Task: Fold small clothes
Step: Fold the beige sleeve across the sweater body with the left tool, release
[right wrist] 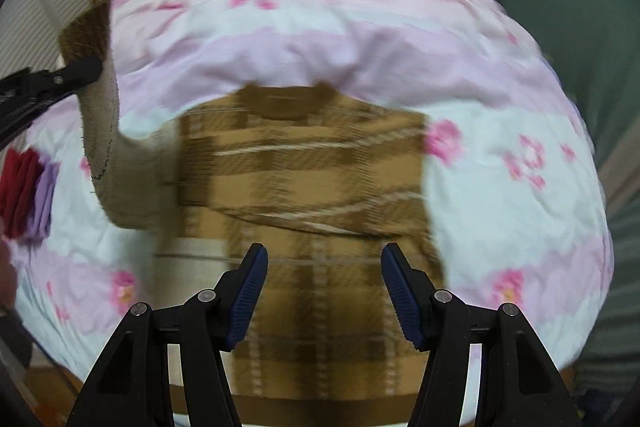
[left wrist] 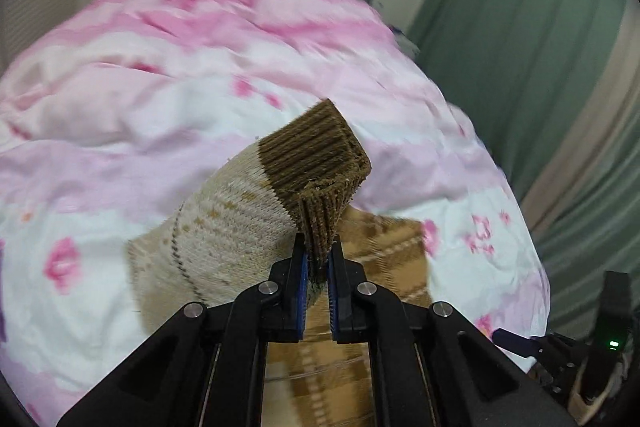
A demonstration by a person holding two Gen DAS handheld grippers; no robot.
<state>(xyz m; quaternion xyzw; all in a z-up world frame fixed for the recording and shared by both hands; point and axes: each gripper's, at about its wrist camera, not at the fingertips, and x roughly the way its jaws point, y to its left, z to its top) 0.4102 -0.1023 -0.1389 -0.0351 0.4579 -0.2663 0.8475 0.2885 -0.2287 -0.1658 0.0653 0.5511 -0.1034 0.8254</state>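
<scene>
Sweater (right wrist: pixel 304 195) lies flat on the bed (right wrist: pixel 500 211), its cream sleeve (left wrist: pixel 236 223) lifted by the ribbed cuff (left wrist: pixel 320 163), which your left gripper (left wrist: pixel 318 259) pinches. Your right gripper (right wrist: pixel 324 291) hovers released above the hem. Pull too hard and the cuff could slip, or drag the body askew.

The left wrist camera looks steeply down along its fingers, close above the bed (left wrist: pixel 160 131). The right wrist camera, higher, faces down over the plaid sweater (right wrist: pixel 304 187). Both share sweater, raised sleeve (left wrist: pixel 240 219) and pink bedding.
</scene>
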